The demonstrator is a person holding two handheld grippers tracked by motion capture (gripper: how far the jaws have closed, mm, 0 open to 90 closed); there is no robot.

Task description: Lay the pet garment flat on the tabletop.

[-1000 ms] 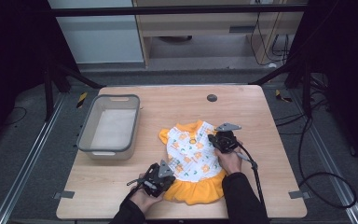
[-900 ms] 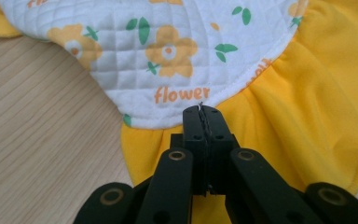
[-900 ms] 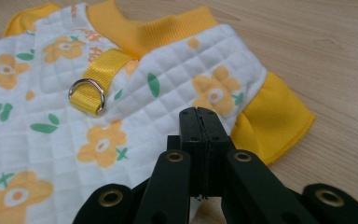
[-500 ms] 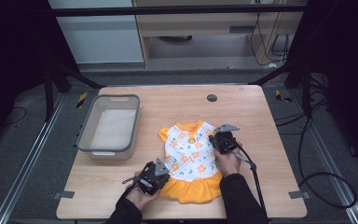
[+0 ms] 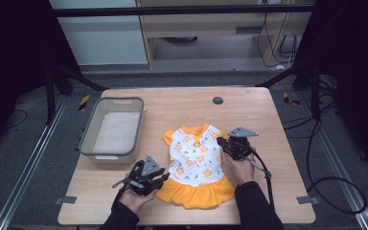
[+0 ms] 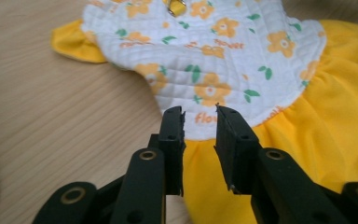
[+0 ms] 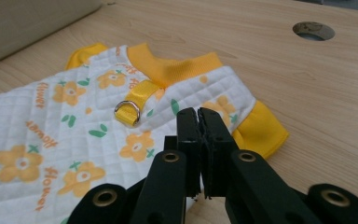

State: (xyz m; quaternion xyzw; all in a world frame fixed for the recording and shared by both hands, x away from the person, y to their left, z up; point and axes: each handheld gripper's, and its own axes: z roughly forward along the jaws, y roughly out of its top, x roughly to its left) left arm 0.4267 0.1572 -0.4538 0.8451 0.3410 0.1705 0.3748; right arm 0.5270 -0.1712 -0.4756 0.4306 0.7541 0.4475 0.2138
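the wooden surface (image 5: pixel 182 108) takes up the middle of the high view, with a round hole (image 5: pixel 217 100) near its upper edge. a grey bin (image 5: pixel 112 128) sits at centre left of that view, well apart from the garment. a small dress (image 5: pixel 197 164) lies flat at lower centre, its white quilted top printed with orange flowers and its yellow skirt toward the bottom of the frame.

the left gripper (image 5: pixel 146 175) is at the dress's lower left edge. in the left gripper view its jaws stand apart, and the seam where white top meets yellow skirt lies just beyond and between their tips.

the right gripper (image 5: pixel 235 146) is at the dress's right side, near the sleeve. in the right gripper view its jaws are pressed together, low over the white fabric, with the yellow sleeve (image 7: pixel 261 130) just to the right and a metal ring (image 7: pixel 127 112) on a yellow loop to the left.
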